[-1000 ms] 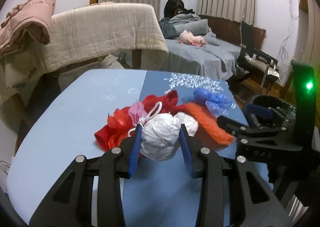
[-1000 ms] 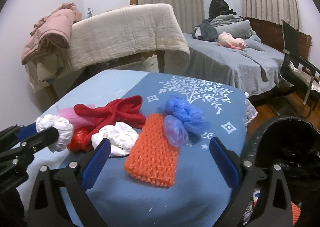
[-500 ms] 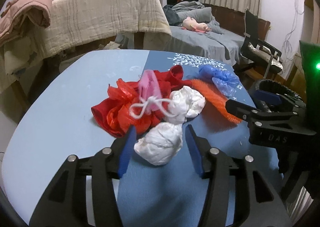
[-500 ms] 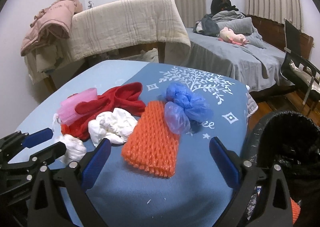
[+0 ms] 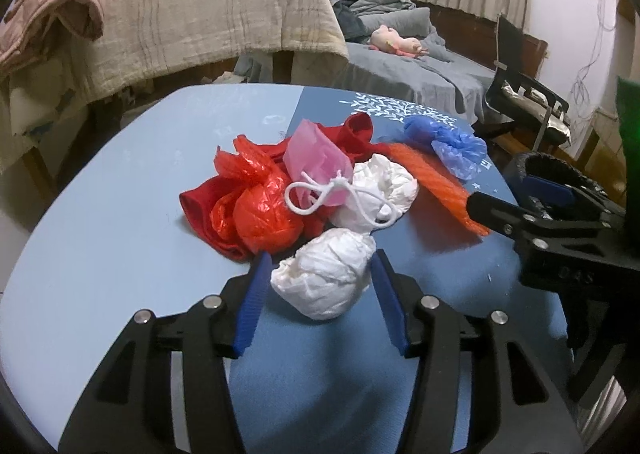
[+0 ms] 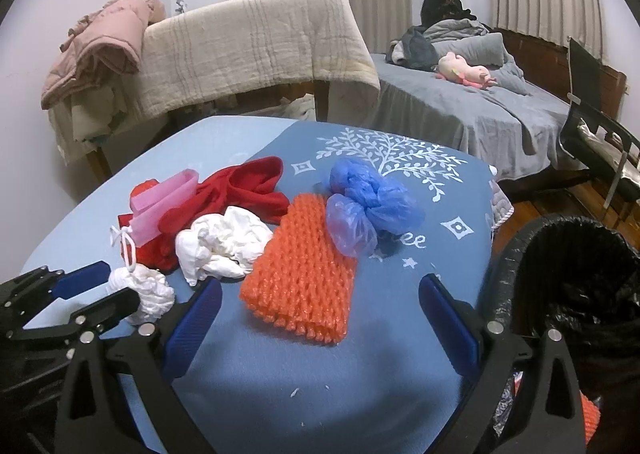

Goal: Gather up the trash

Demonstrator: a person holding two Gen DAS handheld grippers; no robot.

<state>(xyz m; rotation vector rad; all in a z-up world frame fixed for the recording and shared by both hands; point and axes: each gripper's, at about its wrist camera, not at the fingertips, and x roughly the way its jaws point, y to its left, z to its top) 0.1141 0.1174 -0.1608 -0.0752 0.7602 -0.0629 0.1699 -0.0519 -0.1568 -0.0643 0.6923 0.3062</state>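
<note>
left gripper [image 5: 322,280] brackets the crumpled white plastic ball [image 5: 325,277] on the blue worktop [image 5: 112,238], jaws apart, not yet pinching. right gripper [image 6: 320,318] waits wide open by the orange foam net [image 6: 302,274], black-lined bin [image 6: 576,294] alongside for drops.

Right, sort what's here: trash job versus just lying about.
Job:
white wad between the left gripper fingers
orange foam net
blue bag
red bag
bin

Lying about:
plush toy
beige blanket
chair
</note>
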